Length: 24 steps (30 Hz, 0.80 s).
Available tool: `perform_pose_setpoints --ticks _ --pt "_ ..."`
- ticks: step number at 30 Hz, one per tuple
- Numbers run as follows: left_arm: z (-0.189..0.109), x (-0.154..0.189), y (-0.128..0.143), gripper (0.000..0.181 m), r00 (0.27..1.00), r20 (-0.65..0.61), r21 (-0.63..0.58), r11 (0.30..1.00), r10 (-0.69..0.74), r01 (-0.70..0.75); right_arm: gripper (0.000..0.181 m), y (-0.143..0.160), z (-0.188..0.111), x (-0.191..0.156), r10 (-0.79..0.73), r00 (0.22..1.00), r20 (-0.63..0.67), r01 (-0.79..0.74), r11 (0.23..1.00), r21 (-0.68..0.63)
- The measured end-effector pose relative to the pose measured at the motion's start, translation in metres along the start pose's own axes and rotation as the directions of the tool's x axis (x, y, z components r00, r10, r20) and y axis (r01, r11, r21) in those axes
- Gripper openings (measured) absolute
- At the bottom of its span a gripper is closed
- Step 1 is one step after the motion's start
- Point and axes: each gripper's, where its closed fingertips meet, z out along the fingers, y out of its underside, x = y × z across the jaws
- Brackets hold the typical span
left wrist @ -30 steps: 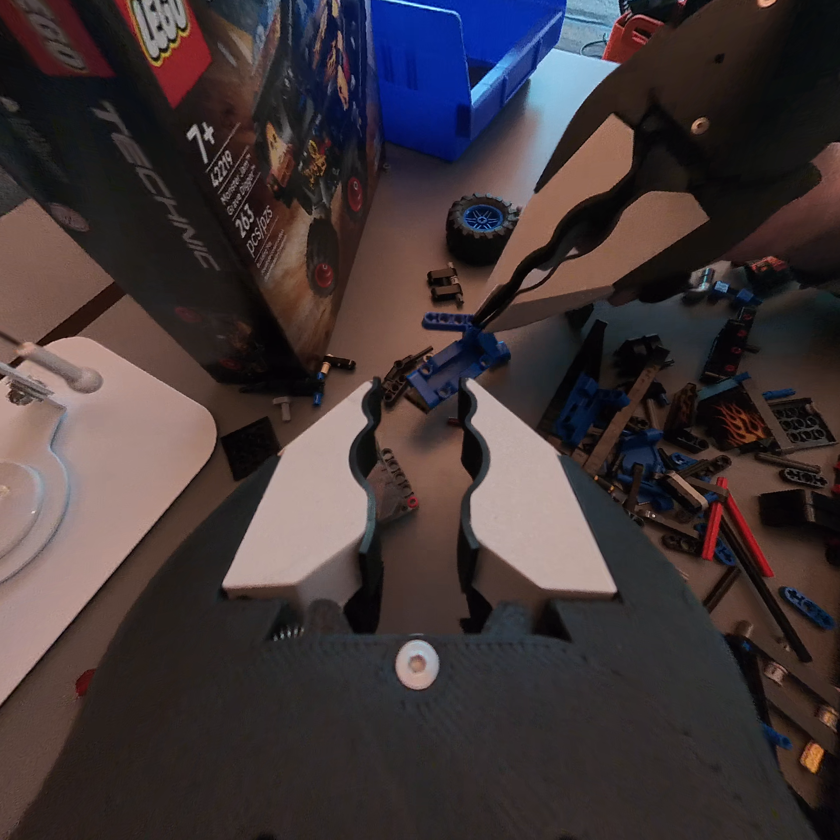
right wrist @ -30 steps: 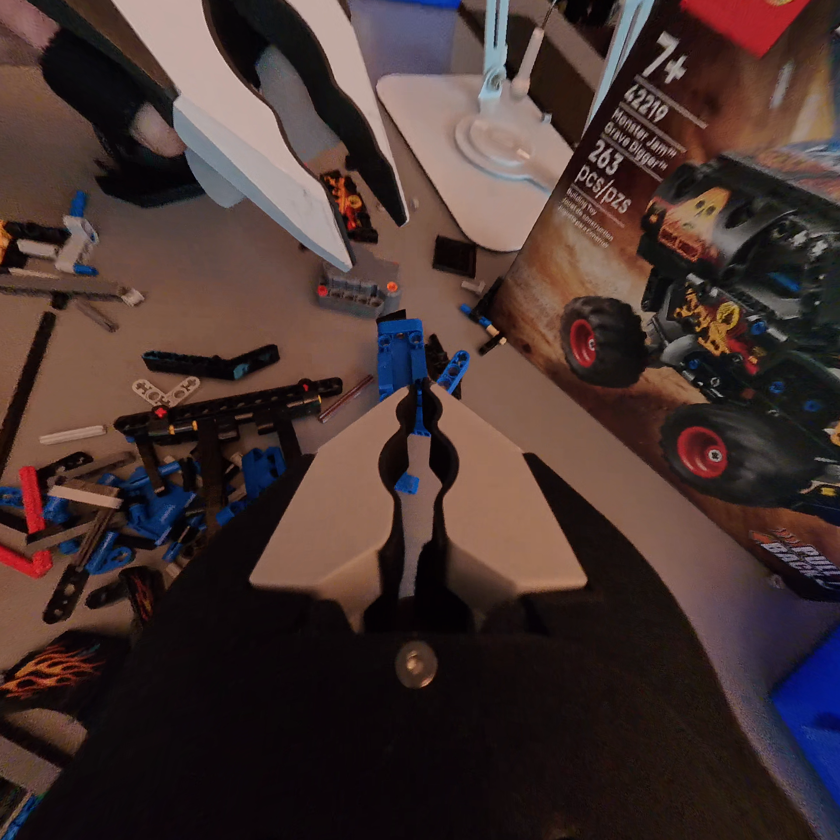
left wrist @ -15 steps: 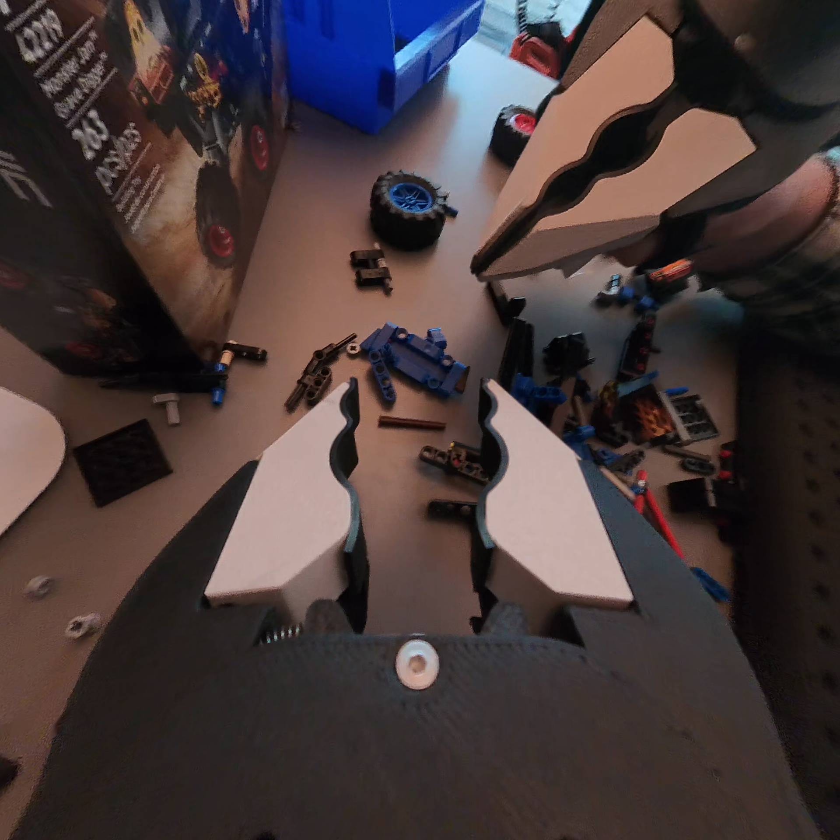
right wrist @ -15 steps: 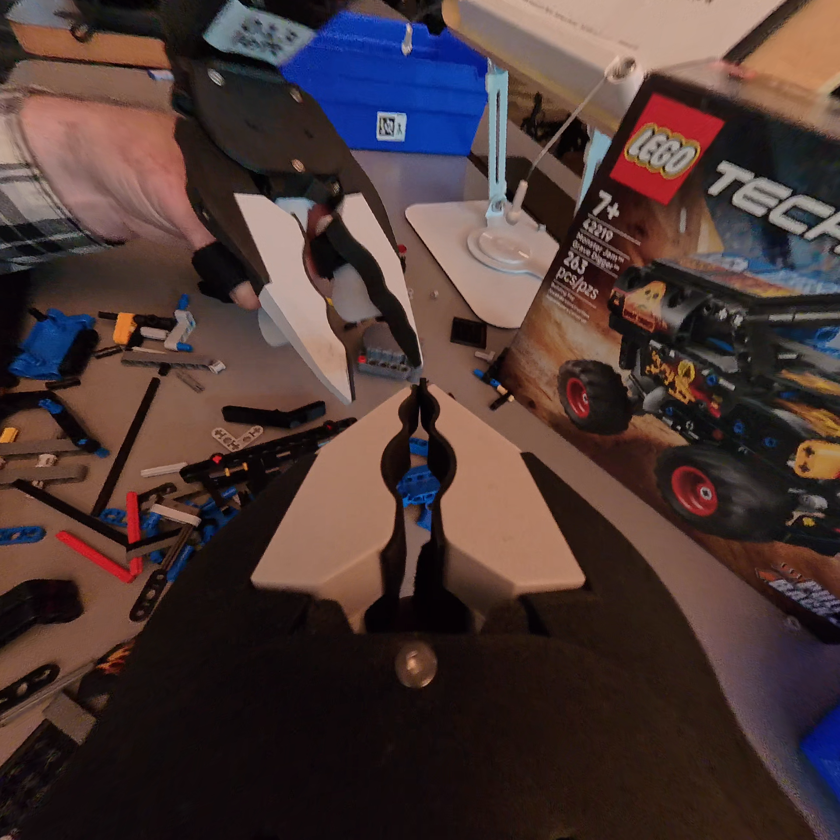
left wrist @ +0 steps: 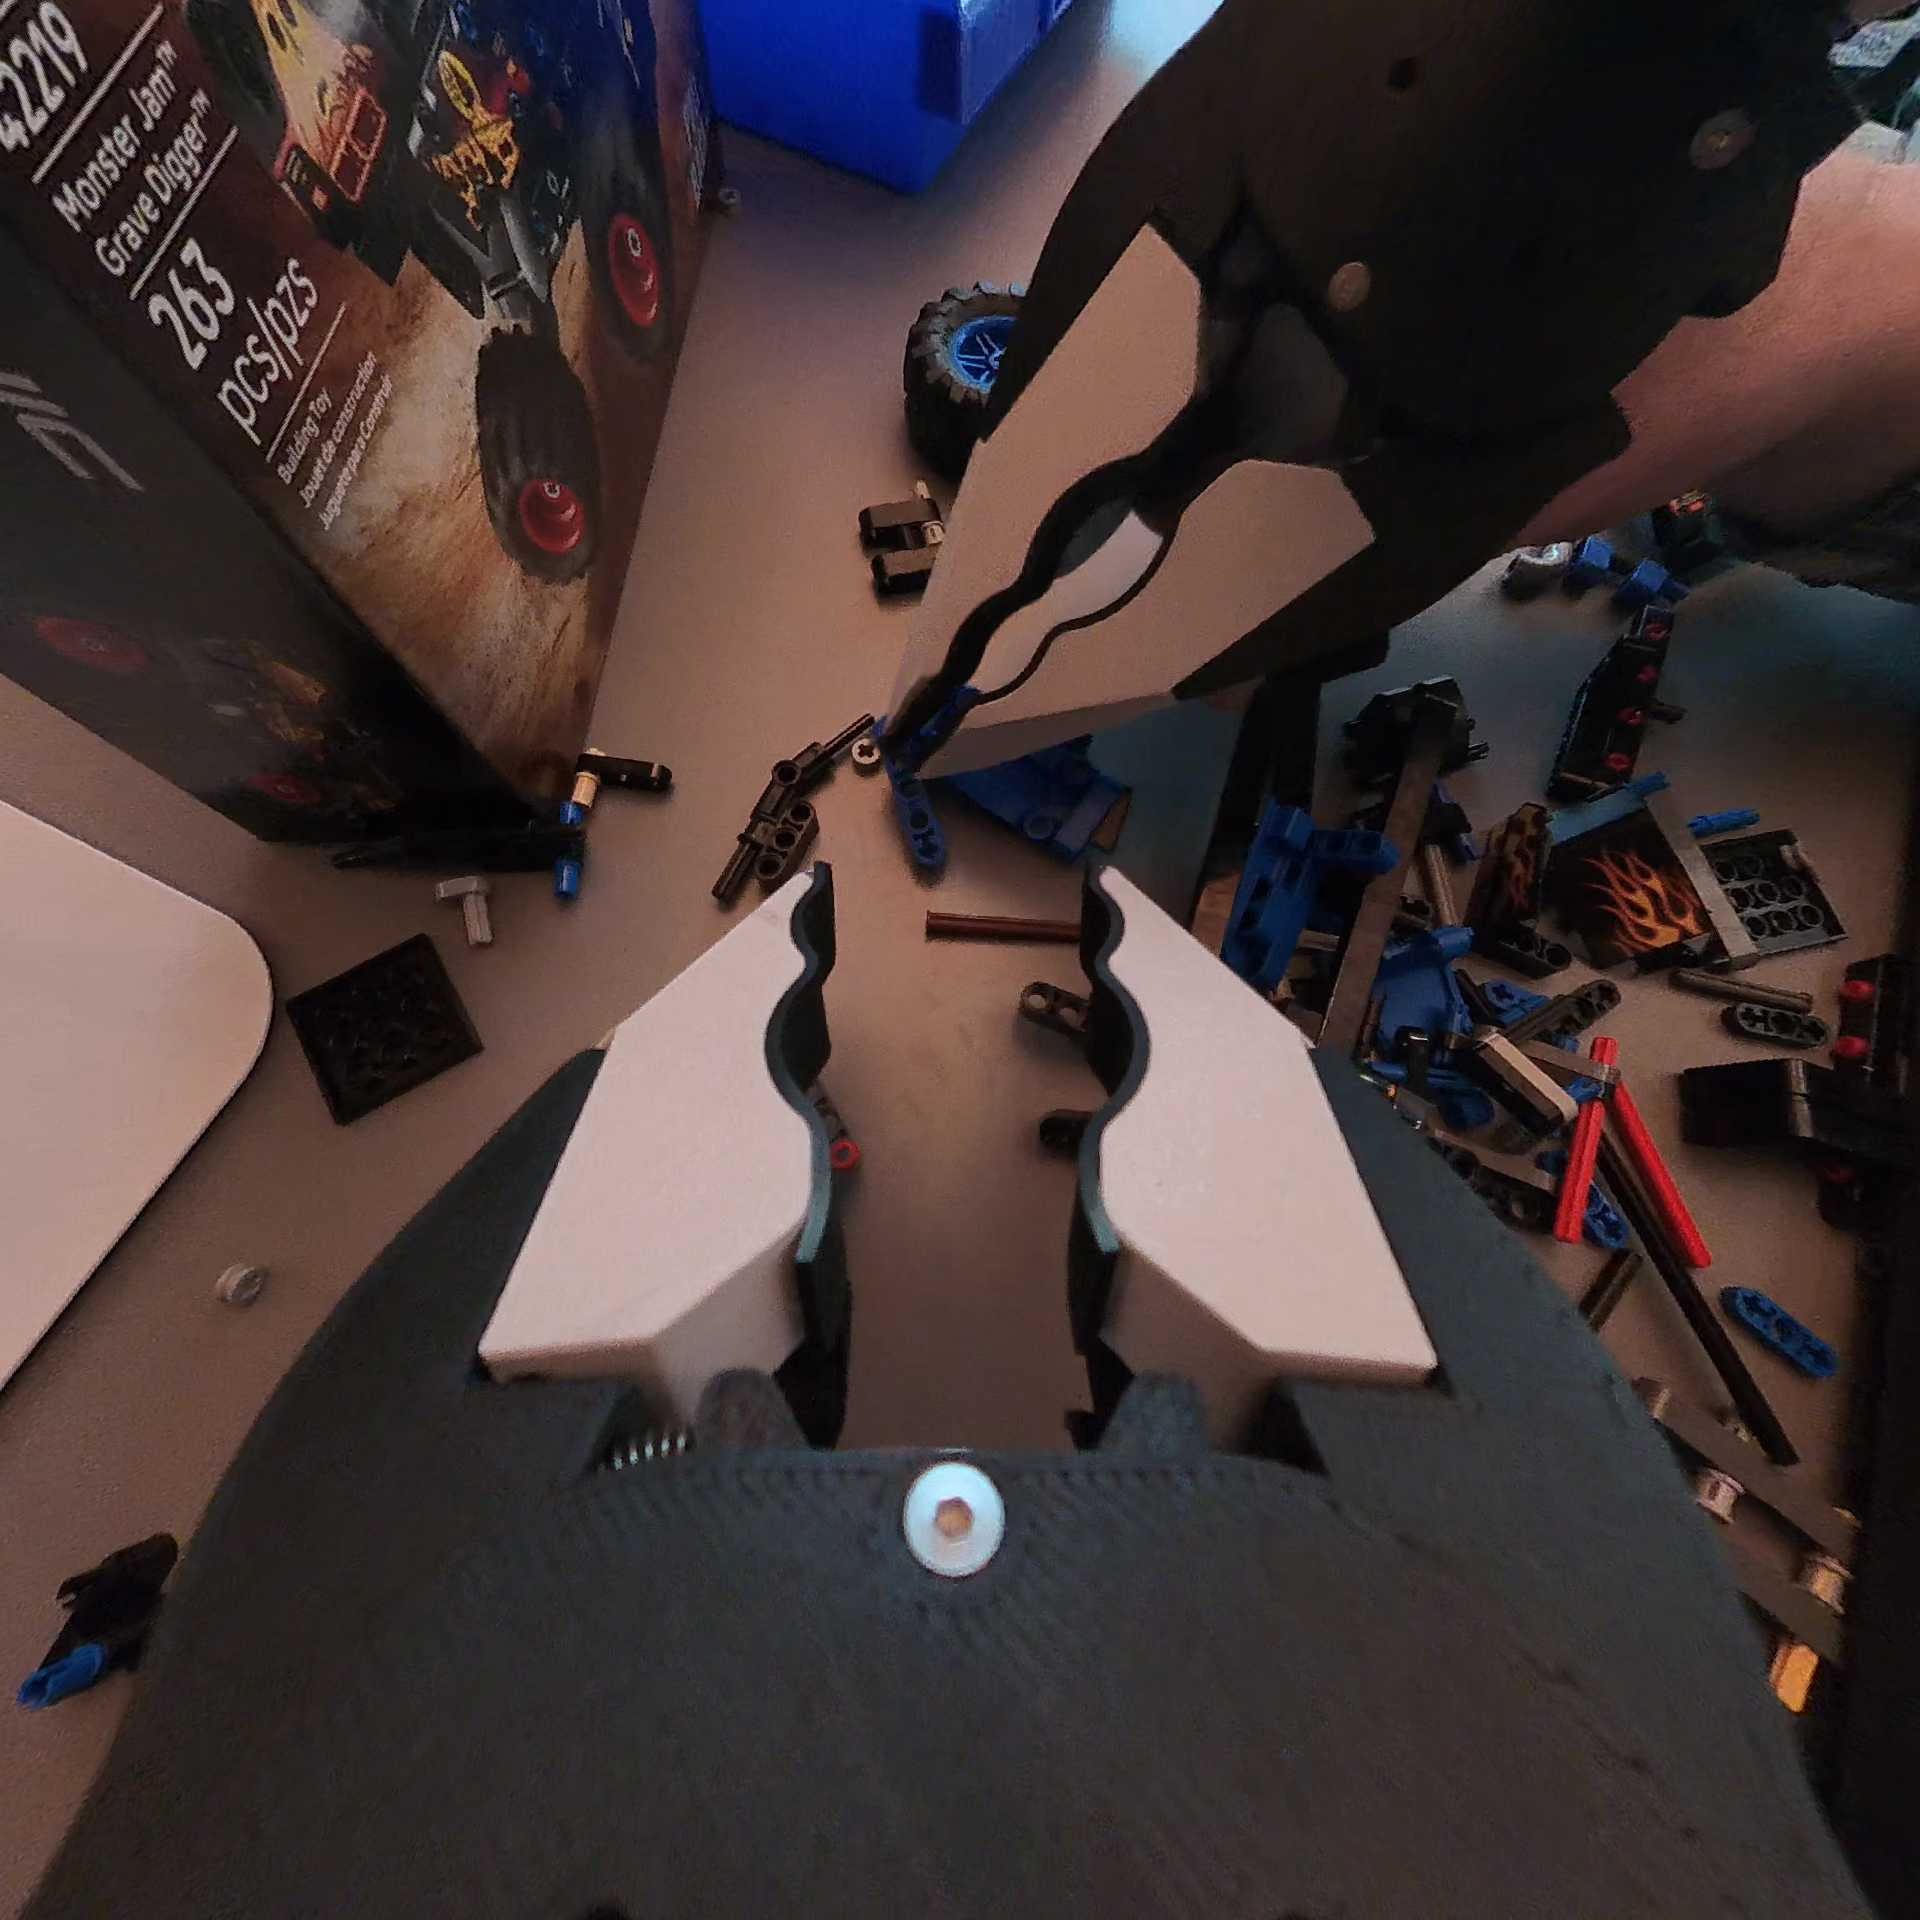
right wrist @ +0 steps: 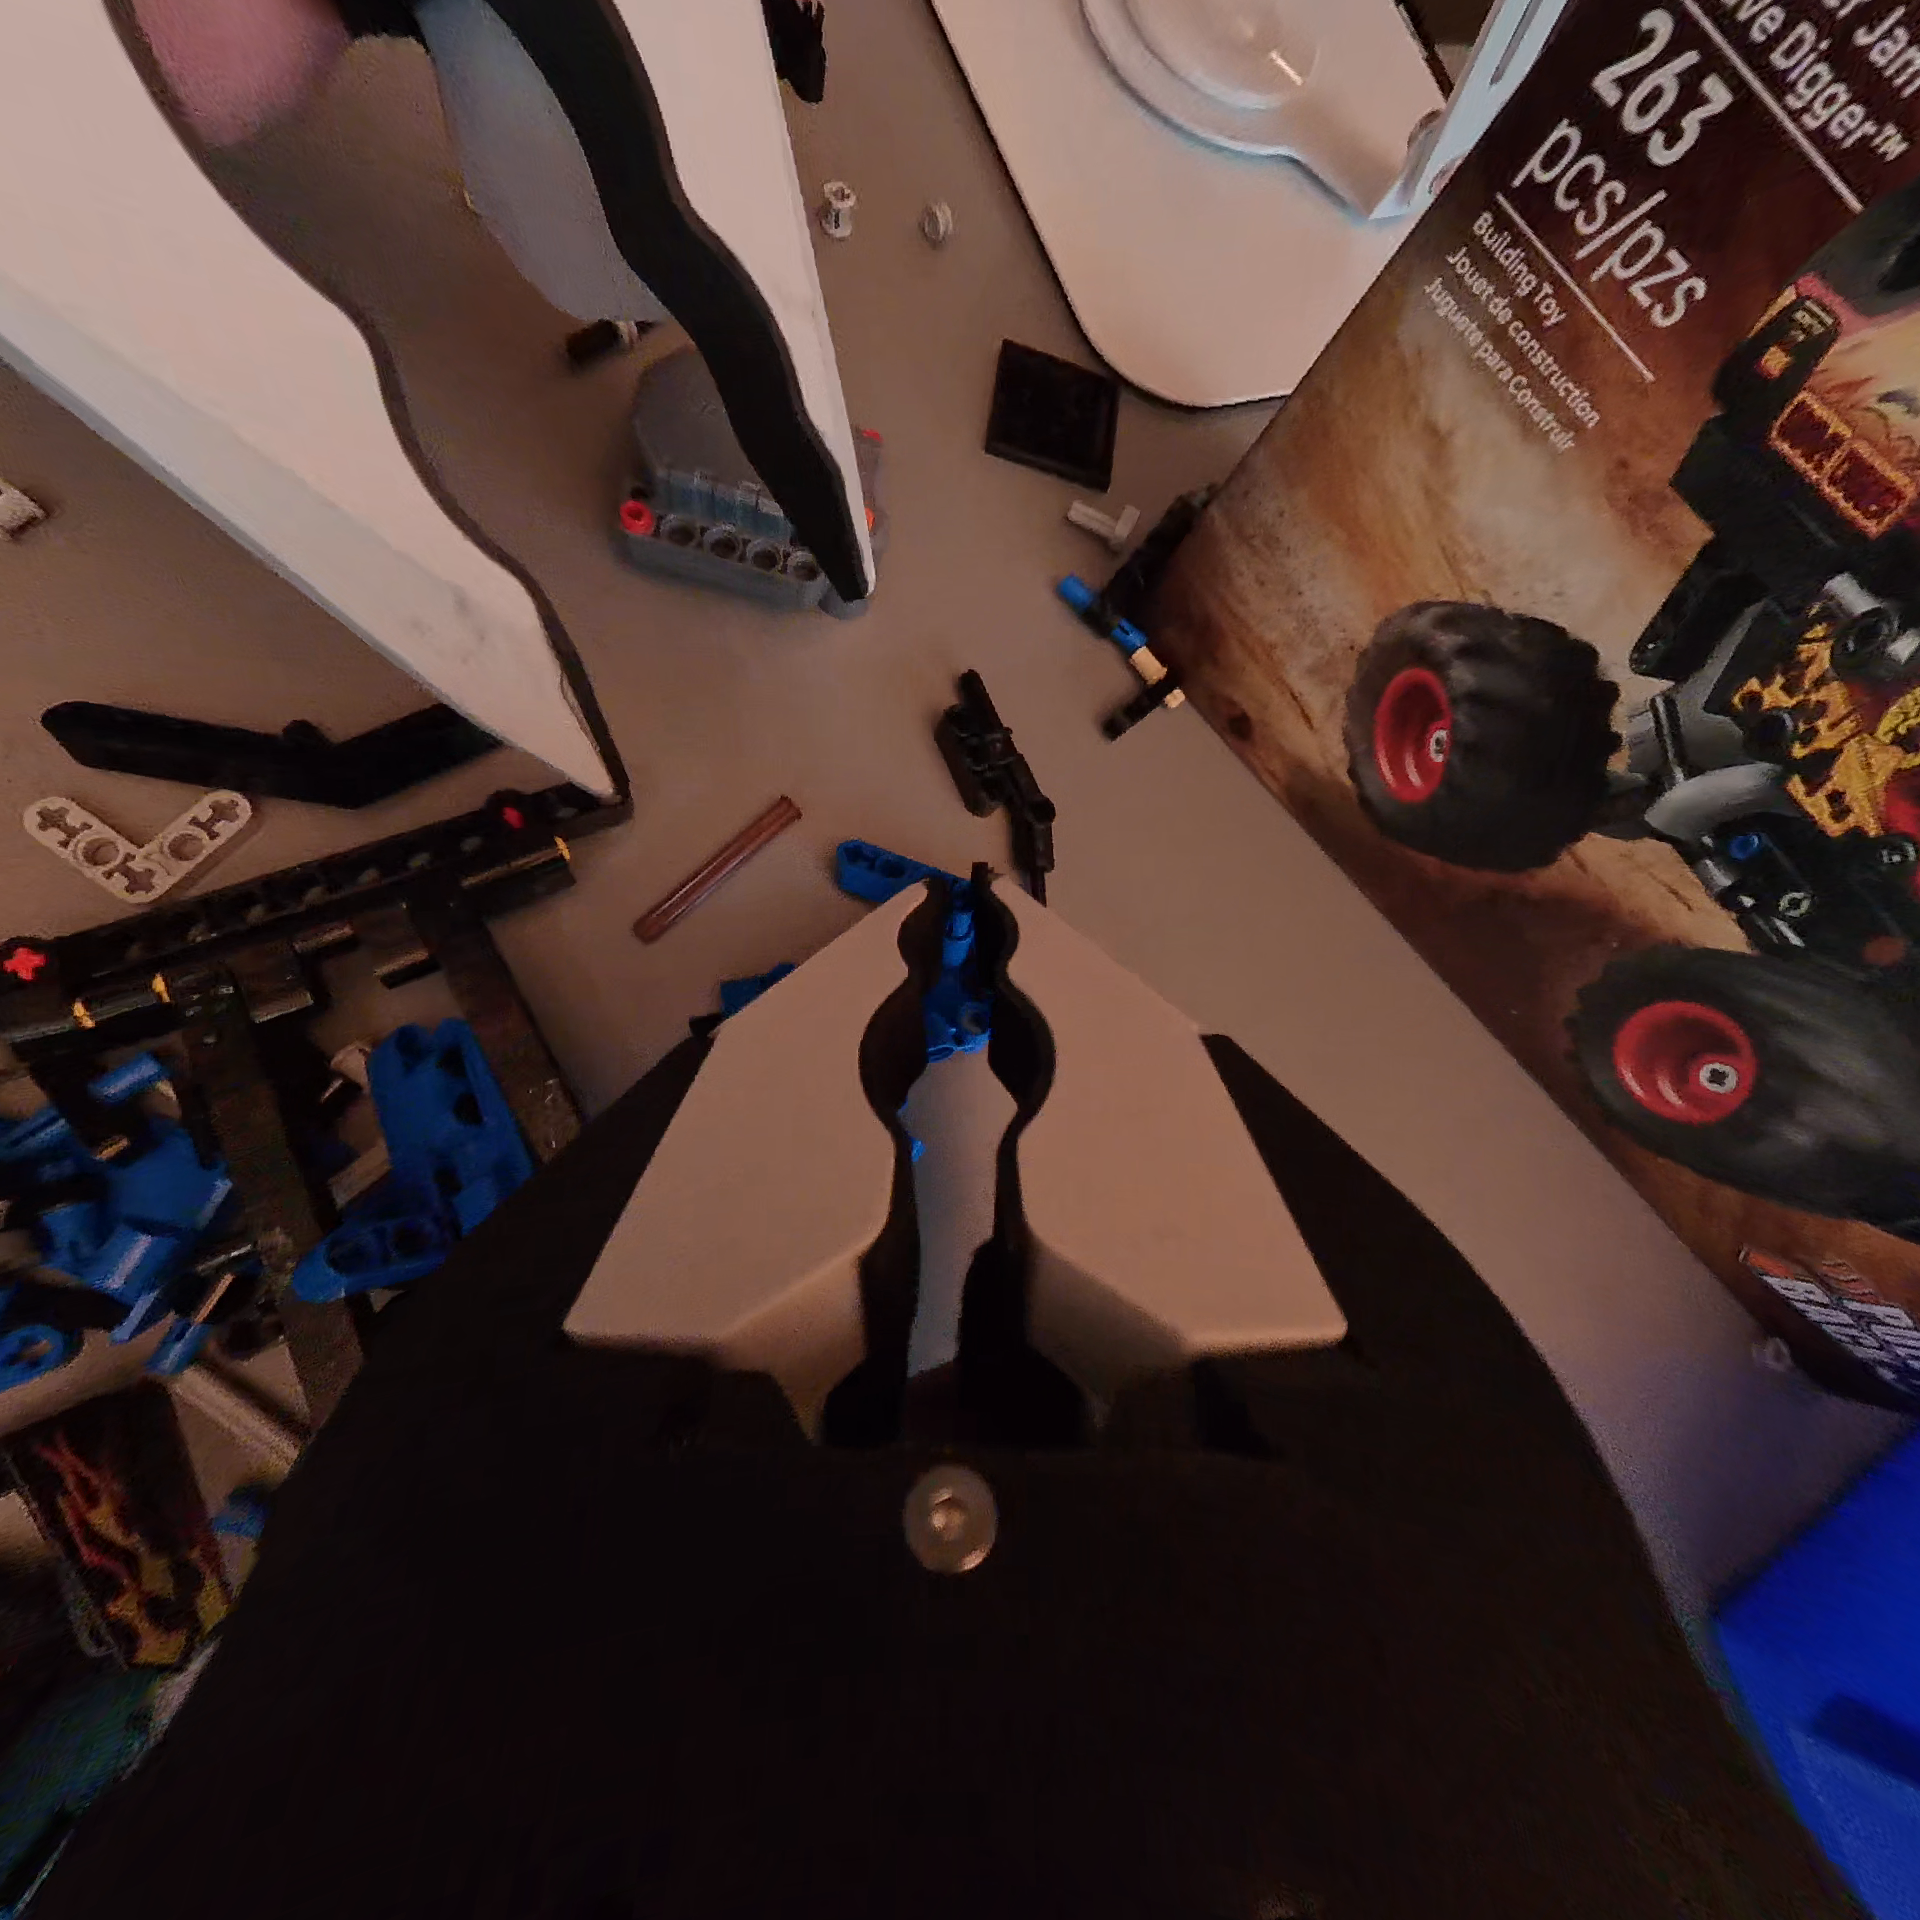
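My left gripper is open and empty, low over the grey table. A brown axle lies just beyond its tips and a grey block sits under it. My right gripper is shut, its tips pinching the end of a blue beam that joins a blue assembly on the table. In the left wrist view the right gripper comes down from the upper right onto that beam. In the right wrist view the left gripper hangs open at the upper left.
A tall toy-set box stands at the left, and a blue bin behind it. A black wheel, a black connector and a black square plate lie around. A white base is at far left. Several loose parts crowd the right. Spacing between my two grippers at the tips: around 5 centimetres. The brown axle is about equally far from each gripper, around 4 centimetres. My right wrist view looks at it from another angle. From the left gripper's tips to the grey block is close to 5 centimetres.
My right gripper lifted off the blue pieces, still shut, then came back down onto the blue beam. My left gripper stayed open and shifted a little over the table.
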Motion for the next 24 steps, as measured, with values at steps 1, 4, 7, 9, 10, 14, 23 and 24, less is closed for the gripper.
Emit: perform_pose_setpoints --ticks 1,4,7,9,10,14,23,24 --pt "0.0 -0.001 0.0 0.045 1.0 0.002 0.001 1.0 -0.002 0.002 0.002 0.0 -0.001 0.0 -0.002 1.0 0.004 0.002 1.0 0.004" --pt "-0.001 -0.002 -0.003 0.047 1.0 -0.006 0.031 0.999 -0.021 0.021 0.001 -0.015 -0.015 0.003 0.03 0.999 0.012 -0.031 0.994 0.11" --pt "0.002 0.006 -0.011 0.052 0.997 -0.063 0.083 0.995 -0.05 0.055 0.001 -0.037 -0.036 0.0 0.036 0.998 0.043 -0.046 0.966 0.254" --pt "0.002 0.017 -0.023 0.053 0.987 -0.144 0.151 0.984 -0.075 0.097 0.001 -0.048 -0.048 -0.006 0.025 0.997 0.067 -0.046 0.944 0.326" --pt "0.0 0.024 -0.03 0.052 0.977 -0.194 0.186 0.974 -0.091 0.128 0.001 -0.054 -0.053 -0.009 0.005 0.998 0.068 -0.03 0.932 0.361" --pt "0.002 0.035 -0.04 0.027 0.963 -0.251 0.231 0.961 -0.095 0.155 0.001 -0.073 -0.069 -0.028 -0.075 0.994 0.081 0.029 0.887 0.461" --pt "-0.004 0.023 -0.044 0.007 0.98 -0.178 0.272 0.952 -0.095 0.141 0.0 -0.094 -0.094 -0.035 -0.142 0.987 -0.073 0.159 0.838 0.522" --pt "-0.008 0.023 -0.048 0.007 0.981 -0.171 0.292 0.946 -0.093 0.14 0.001 -0.092 -0.093 -0.032 -0.15 0.983 -0.102 0.181 0.848 0.498"
